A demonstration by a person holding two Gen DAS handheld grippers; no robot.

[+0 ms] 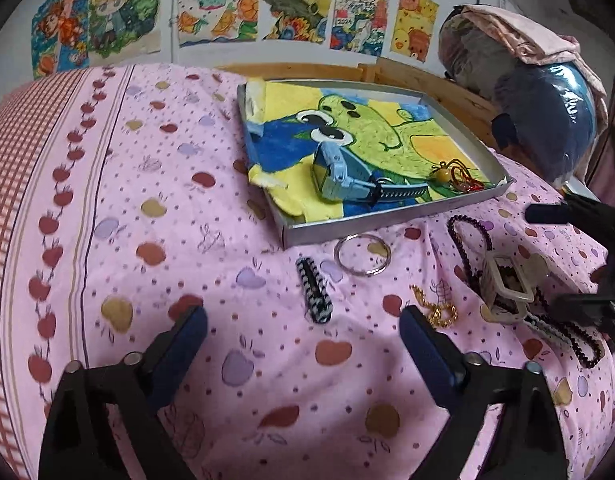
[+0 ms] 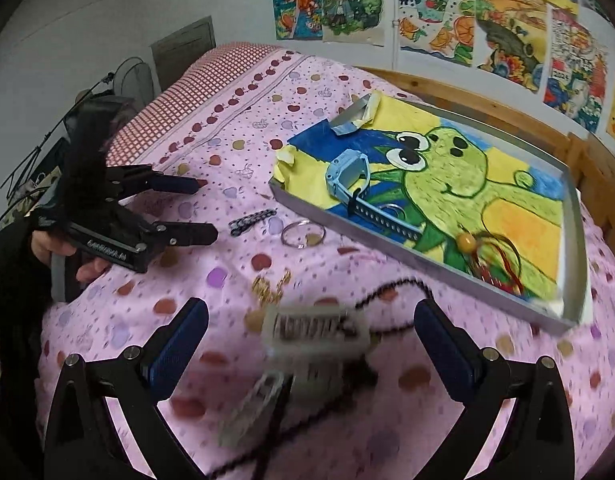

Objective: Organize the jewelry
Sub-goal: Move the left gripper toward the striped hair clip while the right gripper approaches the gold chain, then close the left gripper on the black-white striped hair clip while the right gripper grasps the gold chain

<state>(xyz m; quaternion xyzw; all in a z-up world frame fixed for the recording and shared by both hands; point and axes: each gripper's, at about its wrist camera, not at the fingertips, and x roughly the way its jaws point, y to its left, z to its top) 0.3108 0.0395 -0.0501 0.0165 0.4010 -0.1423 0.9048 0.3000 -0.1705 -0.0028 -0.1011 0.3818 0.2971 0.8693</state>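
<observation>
**Loose pieces on a soft bed, both claws open and empty**

The shallow tray lined with a frog drawing sits on the pink bedspread. Inside it lie a blue watch and, toward the tray's 4 o'clock corner, a yellow bead charm on red cord.

Not yet put away, all on the bedspread: a metal ring just outside the tray's near wall, a black-and-white hair clip at the ring's 8 o'clock, a gold chain at its 4 o'clock, and a pale claw clip lying on a dark bead necklace.

The left gripper is spread wide and holds nothing; the hair clip lies at 12 o'clock ahead of it. The right gripper is equally wide and empty, with the claw clip between its fingers, blurred in the right wrist view.

Likely risks:
- Closing on the claw clip could snag the necklace beneath and drag it along.
- The bedding gives under pressure, so the thin ring or chain may sink into a fold and slip the pads.
- The tangled gold chain could catch the fabric.
- The two grippers work near each other and might collide over the same patch.
</observation>
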